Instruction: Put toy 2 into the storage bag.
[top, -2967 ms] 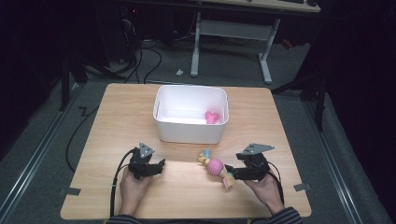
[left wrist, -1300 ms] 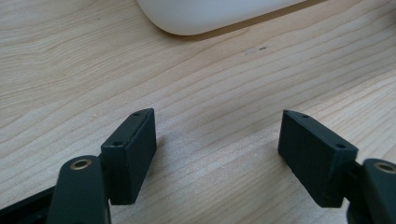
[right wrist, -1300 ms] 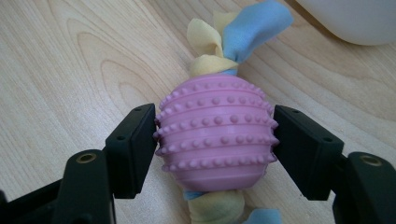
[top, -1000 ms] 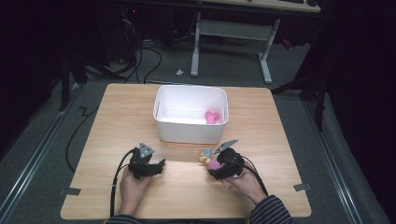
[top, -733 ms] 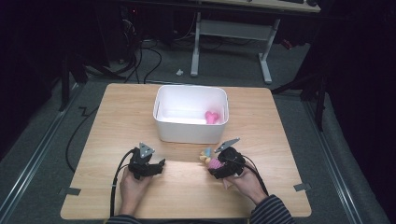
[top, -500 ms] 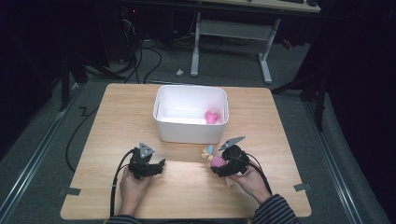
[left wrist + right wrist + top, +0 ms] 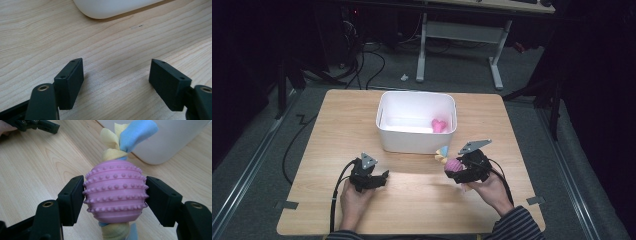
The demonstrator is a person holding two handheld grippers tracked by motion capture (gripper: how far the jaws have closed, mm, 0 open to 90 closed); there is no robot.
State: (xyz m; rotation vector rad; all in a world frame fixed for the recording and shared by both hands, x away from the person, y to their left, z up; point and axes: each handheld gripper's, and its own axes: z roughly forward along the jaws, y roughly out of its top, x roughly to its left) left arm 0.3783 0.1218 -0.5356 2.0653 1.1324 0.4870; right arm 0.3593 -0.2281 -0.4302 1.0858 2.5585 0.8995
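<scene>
Probably a lab: a wooden table [image 7: 337, 150] under a spotlight, tangled floor cables [image 7: 362, 60] at 11 o'clock, a desk frame [image 7: 462, 35] at 12.

In the right gripper view, the pink studded ball [image 7: 115, 193] hides its own lower fabric tail [image 7: 117, 231], which the bottom edge cuts off at six o'clock. The white bin [image 7: 167, 141] runs off the top edge toward one o'clock.

We see our two black grippers [image 7: 383, 175] [image 7: 448, 169], grey three-cornered plates, black cables, brass-coloured screws, striped sleeves.
</scene>
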